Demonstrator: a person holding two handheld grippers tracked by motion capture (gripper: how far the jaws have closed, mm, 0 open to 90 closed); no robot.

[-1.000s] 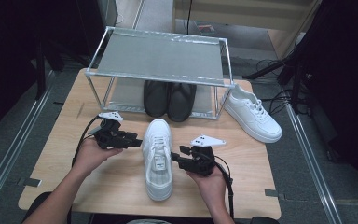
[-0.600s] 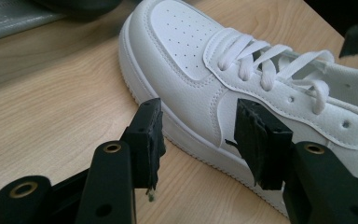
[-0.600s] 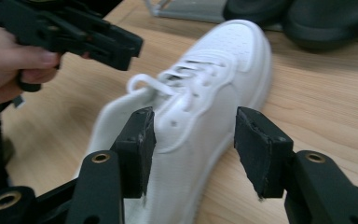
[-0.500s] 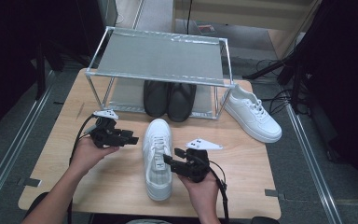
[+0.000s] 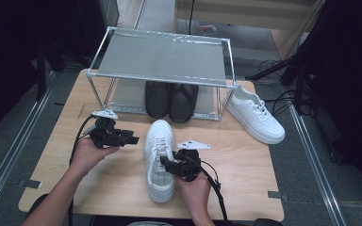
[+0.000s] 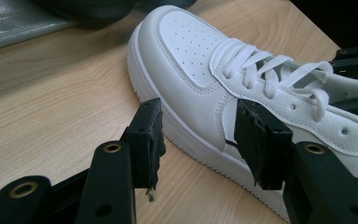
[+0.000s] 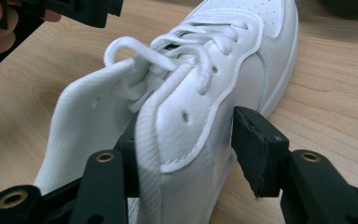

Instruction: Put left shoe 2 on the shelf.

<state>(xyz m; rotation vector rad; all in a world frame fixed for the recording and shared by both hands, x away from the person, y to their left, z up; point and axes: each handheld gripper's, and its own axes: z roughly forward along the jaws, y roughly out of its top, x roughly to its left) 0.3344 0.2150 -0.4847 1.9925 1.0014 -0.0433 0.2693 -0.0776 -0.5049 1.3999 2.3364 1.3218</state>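
The white shoe [image 5: 159, 160] lies in the middle of the wooden table [image 5: 245, 165], just in front of the wire rack [image 5: 162, 59]. Its toe points at the rack and its heel points back at me.

My right gripper [image 5: 166, 165] is at the shoe's side wall, near the heel. In the right gripper view [image 7: 186, 140] one jaw sits inside the shoe's opening and the other sits outside, so the wall stands between them. These jaws have just been closing. The outer pad is not yet on the leather; I see a small gap there, so the shoe is not pinched.

My left gripper [image 5: 133, 140] is just beside the shoe on the other side, near the laces. In the left gripper view [image 6: 196, 133] its jaws stand apart and hold nothing. The shoe's side is right in front of them.

Two dark shoes [image 5: 171, 100] stand side by side under the rack. Another white shoe [image 5: 254, 114] rests to the right of the rack, well apart from my grippers.
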